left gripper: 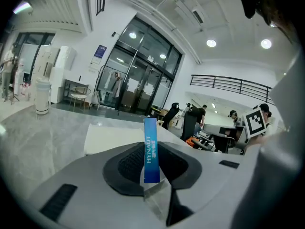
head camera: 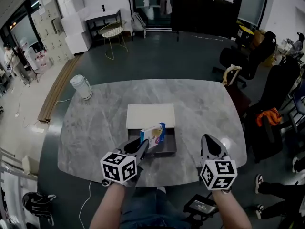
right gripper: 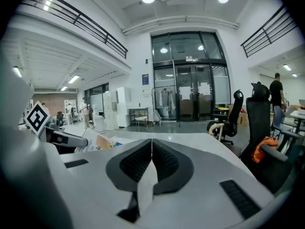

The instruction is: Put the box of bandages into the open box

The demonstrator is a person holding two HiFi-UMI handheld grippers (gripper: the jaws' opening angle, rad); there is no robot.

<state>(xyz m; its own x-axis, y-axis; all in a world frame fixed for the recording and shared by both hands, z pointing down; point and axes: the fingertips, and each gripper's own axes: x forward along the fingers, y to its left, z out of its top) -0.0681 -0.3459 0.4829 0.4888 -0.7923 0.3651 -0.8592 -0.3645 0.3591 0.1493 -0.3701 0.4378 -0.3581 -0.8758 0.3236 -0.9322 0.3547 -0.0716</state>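
A small box of bandages (head camera: 154,134), blue and white, stands tilted between the fingers of my left gripper (head camera: 141,148), just over the dark inside of the open box (head camera: 167,146). In the left gripper view the box of bandages (left gripper: 151,150) shows its narrow blue edge, clamped upright between the black pads (left gripper: 131,162). The open box's cream lid (head camera: 150,116) lies flat behind it. My right gripper (head camera: 210,147) rests on the table to the right, shut with nothing in it; its pads (right gripper: 138,163) meet in the right gripper view.
The grey marble table (head camera: 200,109) carries a white kettle (head camera: 81,87) at its far left corner. Office chairs (head camera: 252,56) stand to the right, and a wire stool (head camera: 113,32) stands beyond the table. A dark bag (head camera: 38,203) lies on the floor at left.
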